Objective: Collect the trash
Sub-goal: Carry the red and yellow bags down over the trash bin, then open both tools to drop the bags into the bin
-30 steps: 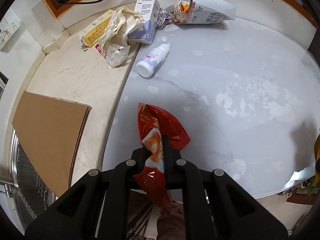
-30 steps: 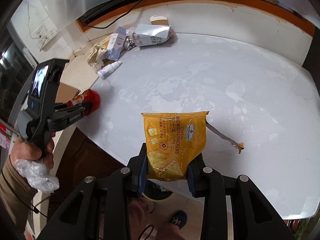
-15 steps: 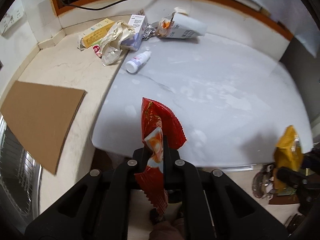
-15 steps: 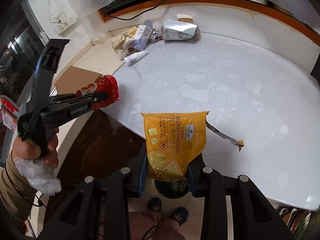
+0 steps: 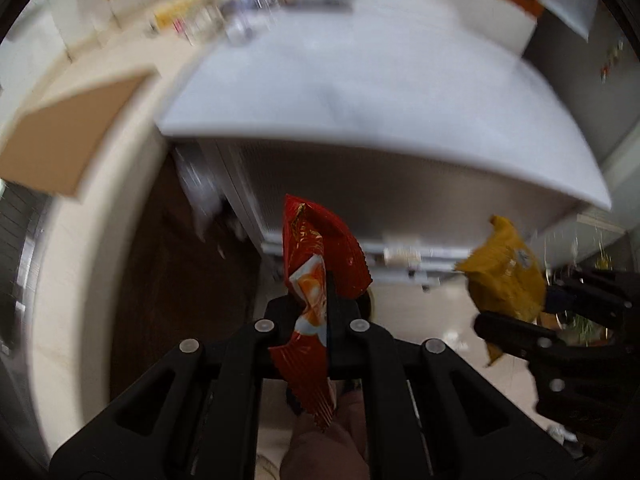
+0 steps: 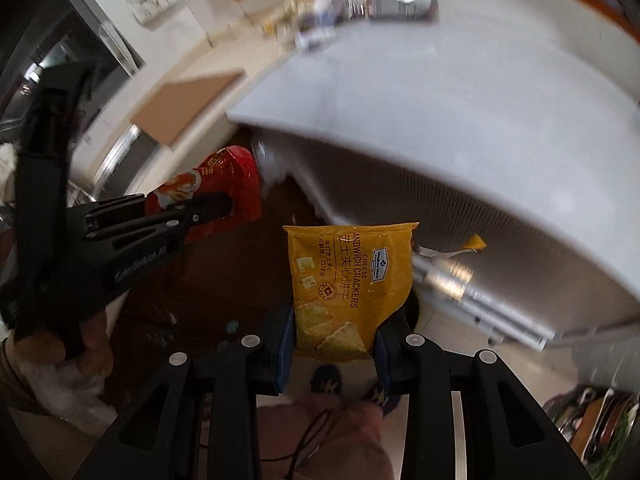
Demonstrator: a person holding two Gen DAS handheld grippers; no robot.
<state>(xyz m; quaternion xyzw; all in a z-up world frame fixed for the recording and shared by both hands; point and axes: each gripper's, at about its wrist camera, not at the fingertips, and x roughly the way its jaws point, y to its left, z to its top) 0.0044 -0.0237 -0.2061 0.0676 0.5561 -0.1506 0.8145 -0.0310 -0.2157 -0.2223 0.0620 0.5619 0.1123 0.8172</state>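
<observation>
My left gripper (image 5: pixel 316 308) is shut on a red snack wrapper (image 5: pixel 320 256), which sticks up between its fingers and hangs below them. My right gripper (image 6: pixel 334 328) is shut on a yellow cheese cracker bag (image 6: pixel 348 280), with a torn strip (image 6: pixel 452 252) dangling from the bag's right corner. Both grippers point steeply down, off the near edge of the white table (image 5: pixel 360 92), above the floor. In the left wrist view the yellow bag (image 5: pixel 504 272) shows at the right; in the right wrist view the red wrapper (image 6: pixel 224 188) shows at the left.
A blurred heap of trash (image 6: pixel 352 8) lies at the table's far side. A cardboard sheet (image 5: pixel 76 136) rests on the beige counter (image 5: pixel 60 280) to the left. Under the table is a dark opening and grey panel (image 5: pixel 400 192). A person's feet (image 6: pixel 328 380) stand on the floor below.
Both grippers have pulled back from over the table past its near edge and tilted further down, each keeping its wrapper. The table now fills only the upper part of both views.
</observation>
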